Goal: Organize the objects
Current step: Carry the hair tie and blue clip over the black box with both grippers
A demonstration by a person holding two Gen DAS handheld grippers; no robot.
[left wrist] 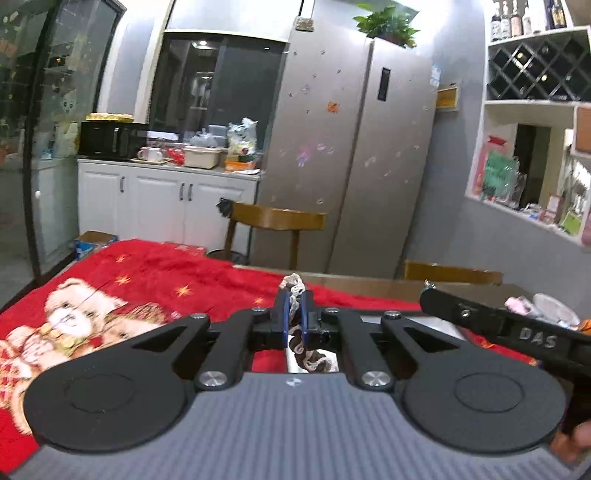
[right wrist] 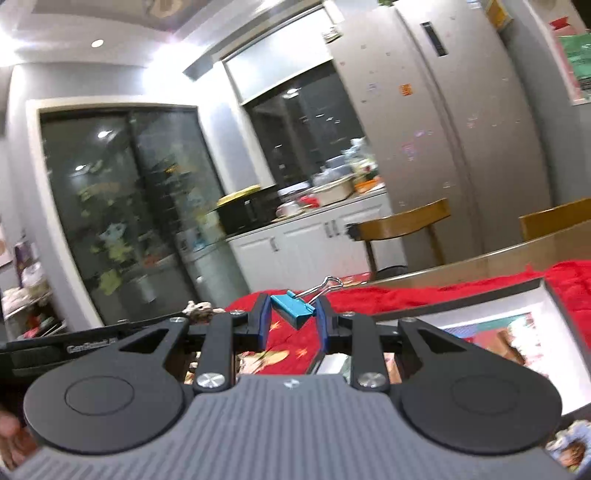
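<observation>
Blue binder clip (right wrist: 294,309), silver handles

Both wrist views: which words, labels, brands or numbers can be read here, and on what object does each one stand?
"DAS": raised letters on the black arm of the right gripper, seen from the left wrist view.
"Gen..." and then a blur: pale print on the black body of the left gripper, seen from the right wrist view.
Too small or blurred to read: the stickers on the silver fridge, the bottle labels on the white wall shelf, the yellow wall sign.
</observation>
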